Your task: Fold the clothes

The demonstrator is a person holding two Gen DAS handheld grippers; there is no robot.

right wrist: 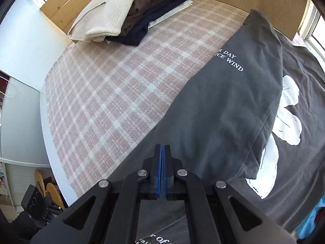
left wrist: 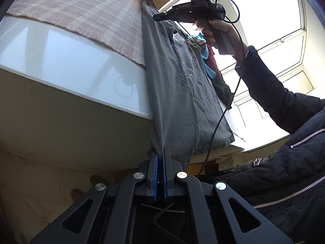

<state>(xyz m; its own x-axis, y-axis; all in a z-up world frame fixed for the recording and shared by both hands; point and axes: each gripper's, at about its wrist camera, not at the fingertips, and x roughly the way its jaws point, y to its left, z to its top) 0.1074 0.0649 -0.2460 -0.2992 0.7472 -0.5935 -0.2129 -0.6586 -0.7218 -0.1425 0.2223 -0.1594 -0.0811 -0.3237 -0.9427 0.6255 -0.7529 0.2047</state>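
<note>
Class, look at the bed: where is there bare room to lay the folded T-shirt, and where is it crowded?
Free: the plaid blanket between the grey T-shirt and the stack of folded clothes, down to the mattress edge. Crowded: the corner by the headboard with that stack, and the window side, where a heap of clothes lies beyond the shirt.

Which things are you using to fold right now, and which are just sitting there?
In use:
- grey T-shirt
- left gripper, shut on its hem
- right gripper, shut on its fabric

Just sitting:
- stack of folded clothes
- pink checked blanket
- heap of coloured clothes
</note>
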